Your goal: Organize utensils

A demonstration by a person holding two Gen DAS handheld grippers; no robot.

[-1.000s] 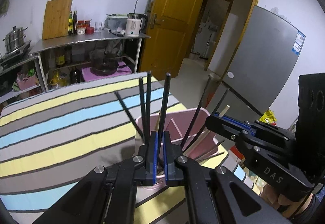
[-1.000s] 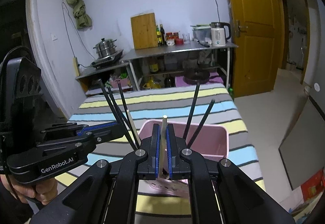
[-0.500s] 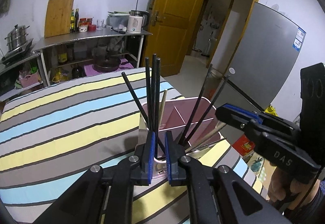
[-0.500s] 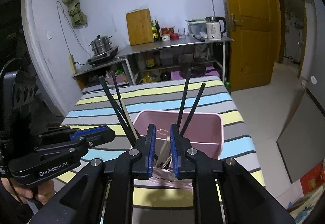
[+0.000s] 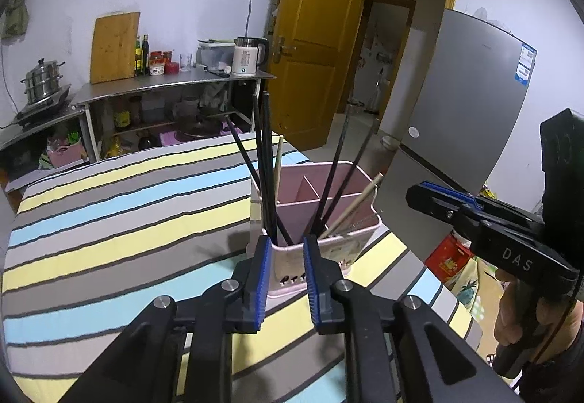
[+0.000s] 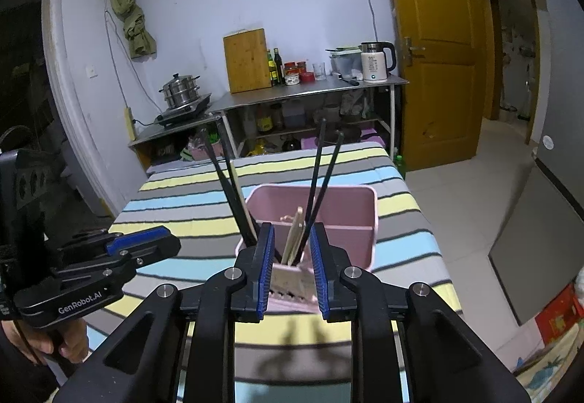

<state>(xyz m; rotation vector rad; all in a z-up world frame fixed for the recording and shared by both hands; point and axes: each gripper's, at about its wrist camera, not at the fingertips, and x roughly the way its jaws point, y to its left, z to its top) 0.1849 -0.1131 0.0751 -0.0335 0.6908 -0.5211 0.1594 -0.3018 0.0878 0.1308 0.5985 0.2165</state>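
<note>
The pink holder [image 5: 321,217] stands on the striped surface [image 5: 109,213], near its edge. Black chopsticks [image 5: 263,162] and pale wooden chopsticks [image 6: 295,235] lean outward in its compartments, resting against the walls and divider, which keep them upright.

The left gripper [image 5: 285,279] sits just in front of the holder. Its fingers [image 5: 260,279] are opening, with nothing between them.

The right gripper [image 6: 291,268] faces the near compartment. Its fingers [image 6: 318,268] are also opening and grasp nothing; the wooden chopsticks stand free beyond the tips.

Judgement: both loads appear deposited, and the released fingers permit withdrawal without dragging the chopsticks.
</note>
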